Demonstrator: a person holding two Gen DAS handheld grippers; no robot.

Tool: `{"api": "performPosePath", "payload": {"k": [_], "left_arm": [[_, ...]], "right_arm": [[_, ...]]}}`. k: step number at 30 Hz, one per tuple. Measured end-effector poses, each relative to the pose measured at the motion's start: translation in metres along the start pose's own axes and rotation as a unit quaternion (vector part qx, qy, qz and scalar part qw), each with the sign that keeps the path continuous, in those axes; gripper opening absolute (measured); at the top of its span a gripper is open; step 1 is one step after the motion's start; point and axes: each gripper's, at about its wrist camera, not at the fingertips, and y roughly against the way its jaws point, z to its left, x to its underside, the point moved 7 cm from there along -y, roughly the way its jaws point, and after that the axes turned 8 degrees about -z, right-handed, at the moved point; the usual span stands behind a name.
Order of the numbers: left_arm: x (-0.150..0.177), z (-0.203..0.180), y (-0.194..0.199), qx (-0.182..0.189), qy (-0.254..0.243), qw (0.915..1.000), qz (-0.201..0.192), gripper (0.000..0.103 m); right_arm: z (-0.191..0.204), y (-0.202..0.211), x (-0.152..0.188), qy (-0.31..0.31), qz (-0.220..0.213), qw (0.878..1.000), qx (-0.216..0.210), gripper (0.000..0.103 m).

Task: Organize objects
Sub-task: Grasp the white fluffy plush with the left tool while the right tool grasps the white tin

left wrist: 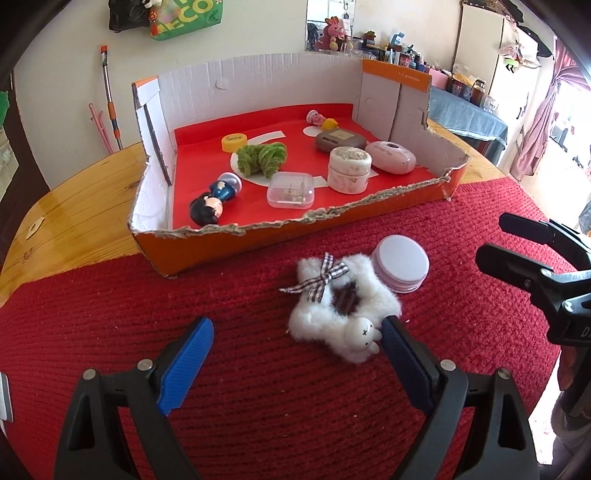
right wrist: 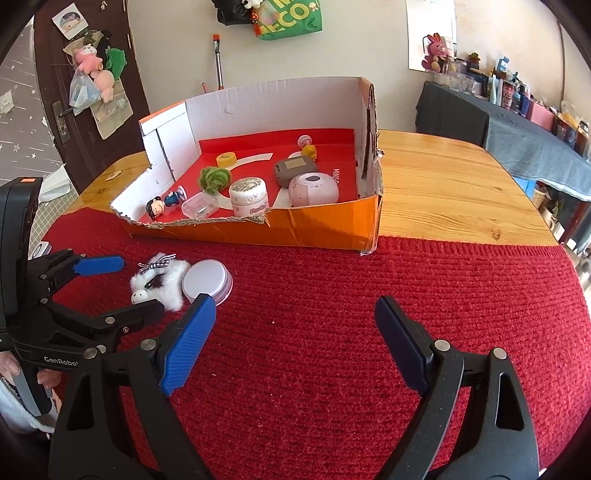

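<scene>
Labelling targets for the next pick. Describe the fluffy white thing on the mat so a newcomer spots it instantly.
Start at the orange cardboard box on the red mat; just in front of its torn edge lie two things side by side. The fluffy hair clip is the white furry one with a checked bow and a small rabbit head, touching the flat round lid, which is smooth and plain.

"GenRobot" shows in pale letters on the black body of the left hand-held gripper, seen from the right wrist. "MINISO" runs partly hidden along the red liner inside the cardboard box, and the green bag on the wall reads "ECO".
</scene>
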Motion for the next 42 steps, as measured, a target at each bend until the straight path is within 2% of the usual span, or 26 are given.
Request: {"api": "performPosePath", "payload": {"k": [4, 7, 12, 14, 20, 23, 26, 29, 33, 39, 42], "left_arm": [[0.003, 0.015, 0.006, -0.022, -0.008, 0.9997, -0.005, 0.093], [0.005, 0.022, 0.01, -0.025, -0.013, 0.9996, -0.006, 0.093], [0.005, 0.014, 0.013, 0.014, 0.004, 0.9999, -0.004, 0.093], [0.003, 0.008, 0.009, 0.017, 0.002, 0.9998, -0.004, 0.093], [-0.002, 0.005, -0.004, -0.004, 0.008, 0.9999, -0.009, 0.093], [0.0, 0.01, -0.001, -0.001, 0.011, 0.9999, -0.01, 0.093], [0.006, 0.021, 0.005, -0.02, 0.005, 0.9997, -0.009, 0.093], [0.01, 0.03, 0.011, -0.018, 0.017, 0.9997, -0.002, 0.093], [0.008, 0.026, 0.014, 0.005, 0.026, 0.9996, -0.007, 0.093], [0.003, 0.015, 0.006, 0.004, 0.004, 1.0, -0.008, 0.09], [0.002, 0.014, 0.004, 0.005, 0.001, 0.9999, -0.01, 0.086]], "right_arm": [[0.005, -0.004, -0.001, 0.01, 0.004, 1.0, -0.007, 0.088], [0.011, -0.007, 0.001, 0.015, 0.011, 1.0, -0.019, 0.088], [0.02, -0.012, 0.003, 0.026, 0.02, 0.999, -0.026, 0.088], [0.02, -0.013, 0.002, 0.027, 0.019, 0.999, -0.026, 0.088], [0.016, -0.013, 0.0, 0.015, 0.017, 0.999, -0.025, 0.088], [0.014, -0.013, 0.0, 0.014, 0.019, 0.999, -0.024, 0.088], [0.016, -0.017, 0.001, 0.019, 0.026, 0.999, -0.028, 0.088], [0.023, -0.024, 0.003, 0.032, 0.036, 0.998, -0.038, 0.088], [0.035, -0.03, 0.005, 0.054, 0.048, 0.996, -0.055, 0.088], [0.044, -0.04, 0.005, 0.112, 0.058, 0.991, -0.035, 0.088], [0.048, -0.042, 0.006, 0.131, 0.062, 0.989, -0.042, 0.088]]}}
